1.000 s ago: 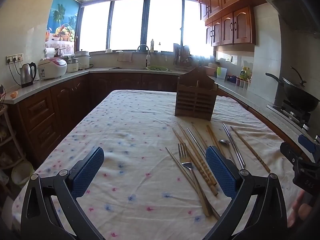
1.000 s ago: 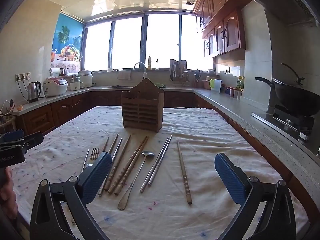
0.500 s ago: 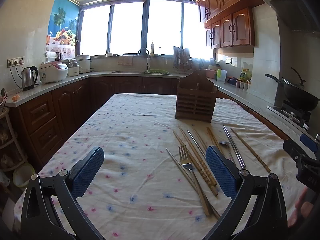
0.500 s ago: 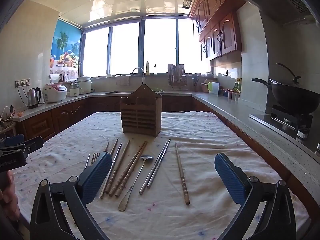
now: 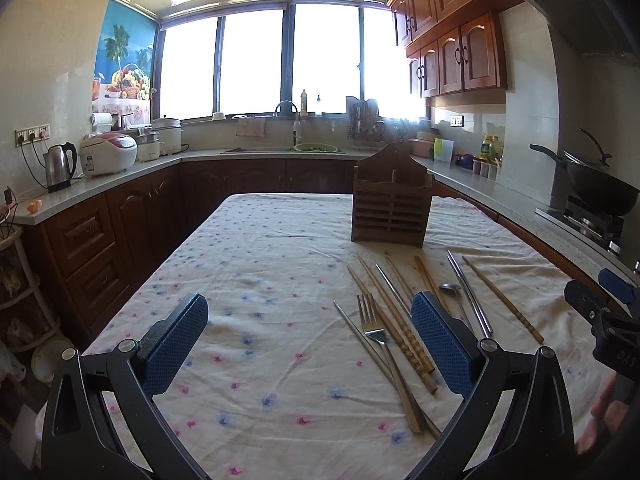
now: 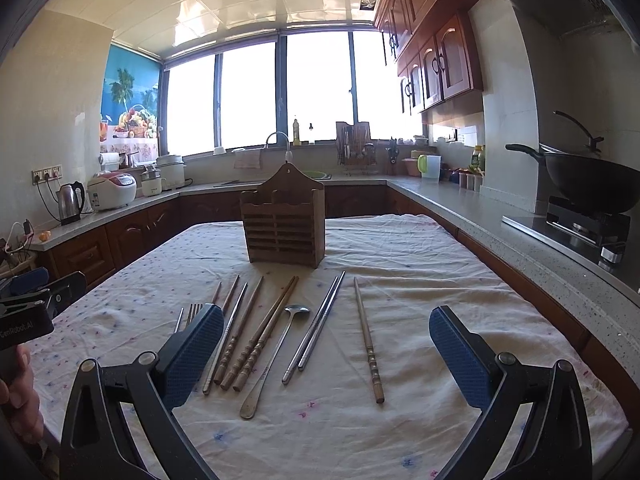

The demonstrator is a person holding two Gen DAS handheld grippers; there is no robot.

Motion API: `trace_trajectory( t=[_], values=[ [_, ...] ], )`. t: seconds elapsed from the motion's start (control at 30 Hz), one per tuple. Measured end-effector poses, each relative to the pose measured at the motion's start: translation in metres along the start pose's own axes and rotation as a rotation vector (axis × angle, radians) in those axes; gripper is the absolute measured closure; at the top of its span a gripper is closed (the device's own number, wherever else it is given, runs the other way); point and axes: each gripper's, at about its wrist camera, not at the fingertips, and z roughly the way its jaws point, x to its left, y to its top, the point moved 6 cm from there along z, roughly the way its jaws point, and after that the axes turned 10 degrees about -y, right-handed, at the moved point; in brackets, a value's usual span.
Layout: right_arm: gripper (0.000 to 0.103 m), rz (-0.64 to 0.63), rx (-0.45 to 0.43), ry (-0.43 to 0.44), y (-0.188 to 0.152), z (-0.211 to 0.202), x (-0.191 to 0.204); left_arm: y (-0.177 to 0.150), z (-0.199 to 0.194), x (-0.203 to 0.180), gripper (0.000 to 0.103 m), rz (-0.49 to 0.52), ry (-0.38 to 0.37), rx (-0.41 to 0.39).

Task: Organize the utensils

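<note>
Both grippers, left (image 5: 310, 344) & right (image 6: 326, 354), gape wide w/ nothing held. Chopsticks (image 6: 256, 340) lie crowded by the spoon (image 6: 276, 356); a pinch could grab two.

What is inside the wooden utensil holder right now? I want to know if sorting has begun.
Nothing sticks up above the wooden utensil holder; its slots look dark. The fork, spoon and chopsticks lie on the tablecloth. The slatted front hides the bottom.
</note>
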Motion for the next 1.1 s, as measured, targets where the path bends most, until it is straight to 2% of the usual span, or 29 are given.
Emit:
trace_trajectory(
  t=[1.1],
  values=[
    [0.0,0.011,0.004,0.017,-0.0008,-0.0016,0.0035,-0.0004,0.0056,-0.0019,0.0,-0.006,-0.023,0.021]
  ],
)
